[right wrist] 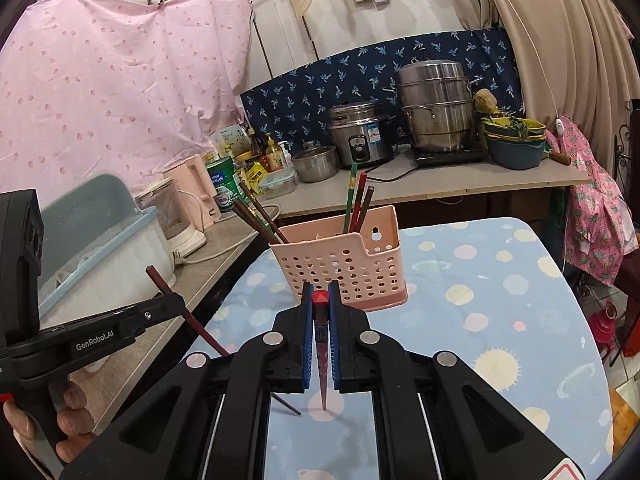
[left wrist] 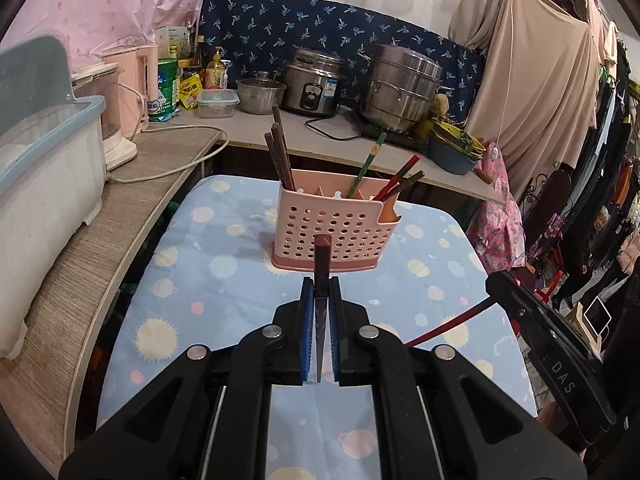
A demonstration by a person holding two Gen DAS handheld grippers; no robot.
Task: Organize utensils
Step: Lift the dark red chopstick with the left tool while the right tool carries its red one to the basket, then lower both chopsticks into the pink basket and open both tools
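counter: rice cooker, steamer pot, lidded pot
left: pink kettle
wall: pink curtain

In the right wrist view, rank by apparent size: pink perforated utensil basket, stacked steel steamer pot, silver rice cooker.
1. Pink perforated utensil basket, largest, though it sits nearest the camera.
2. Stacked steel steamer pot.
3. Silver rice cooker, smallest; it stands beside the steamer on the same counter, so that comparison is fair.
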